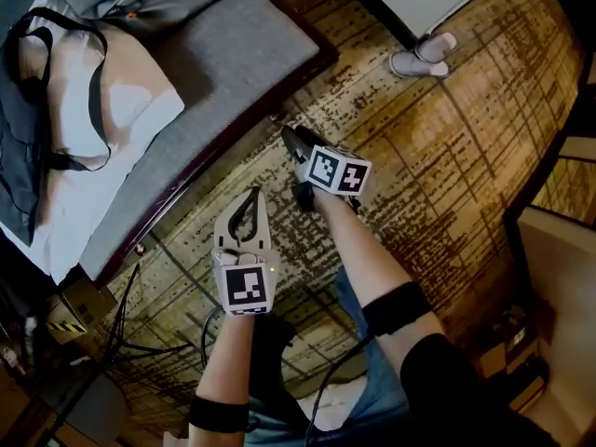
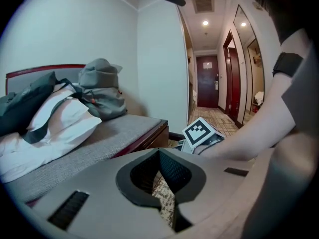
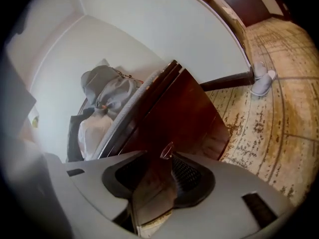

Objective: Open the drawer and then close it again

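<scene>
**One tool wide, one closed**

The right gripper (image 3: 159, 157), jaws apart and gripping nothing, faces the small shiny knob (image 3: 166, 151) on the dark red wooden drawer front (image 3: 187, 108). The drawer front lies under the grey cushioned bench top (image 1: 214, 54). The left gripper (image 2: 159, 152), jaws together and empty, hangs over the patterned tan carpet (image 1: 447, 128).

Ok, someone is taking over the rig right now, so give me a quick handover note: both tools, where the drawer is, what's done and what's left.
Left tool: shut and empty, held over the carpet beside the bench.
Right tool: open, gripping nothing, aimed at the drawer in the bench's dark wooden side. The small knob sits right at its tips; I cannot tell if they touch.
Drawer: looks closed.
Done: the approach only.
Left: close the right tool on the knob, pull the drawer open, then push it shut.
</scene>
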Action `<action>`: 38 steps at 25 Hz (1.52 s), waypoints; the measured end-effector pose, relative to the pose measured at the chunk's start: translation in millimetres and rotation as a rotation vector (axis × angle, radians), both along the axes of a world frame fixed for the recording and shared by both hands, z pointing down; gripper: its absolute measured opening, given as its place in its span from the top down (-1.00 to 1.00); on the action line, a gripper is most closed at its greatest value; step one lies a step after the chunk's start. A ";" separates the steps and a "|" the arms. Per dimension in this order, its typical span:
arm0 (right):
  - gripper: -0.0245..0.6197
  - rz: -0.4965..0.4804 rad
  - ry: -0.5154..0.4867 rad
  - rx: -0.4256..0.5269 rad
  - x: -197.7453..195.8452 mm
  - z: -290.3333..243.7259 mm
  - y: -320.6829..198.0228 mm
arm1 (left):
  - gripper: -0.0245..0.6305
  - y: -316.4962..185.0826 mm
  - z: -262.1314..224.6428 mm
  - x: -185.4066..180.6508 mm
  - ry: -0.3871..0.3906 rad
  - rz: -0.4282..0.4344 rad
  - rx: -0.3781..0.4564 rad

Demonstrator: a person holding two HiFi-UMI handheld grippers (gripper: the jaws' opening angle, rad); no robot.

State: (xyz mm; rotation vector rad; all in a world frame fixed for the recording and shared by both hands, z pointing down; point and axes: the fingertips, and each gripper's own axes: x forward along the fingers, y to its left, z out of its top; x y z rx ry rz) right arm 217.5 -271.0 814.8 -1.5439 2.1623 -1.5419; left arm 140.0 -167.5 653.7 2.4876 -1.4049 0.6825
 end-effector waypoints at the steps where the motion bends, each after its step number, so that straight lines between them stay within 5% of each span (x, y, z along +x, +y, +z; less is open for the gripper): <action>1: 0.38 0.014 -0.026 -0.003 -1.9 4.9 -5.2 | 0.91 -2.7 6.5 1.7 0.000 0.005 0.001; 12: 0.40 0.158 -0.286 -0.030 -7.3 36.3 -32.9 | 0.91 -32.4 39.8 9.2 0.018 0.005 0.008; 15: 0.62 0.178 -0.323 -0.007 -8.2 35.2 -39.3 | 0.91 -34.3 42.9 9.8 0.019 0.014 0.006; 19: 0.64 0.194 -0.354 0.006 -10.4 36.0 -39.3 | 0.91 -34.1 47.8 8.8 0.019 0.009 -0.007; 38: 0.70 0.184 -0.295 -0.049 1.0 39.5 -24.0 | 0.91 -15.0 41.8 20.3 0.015 0.038 -0.033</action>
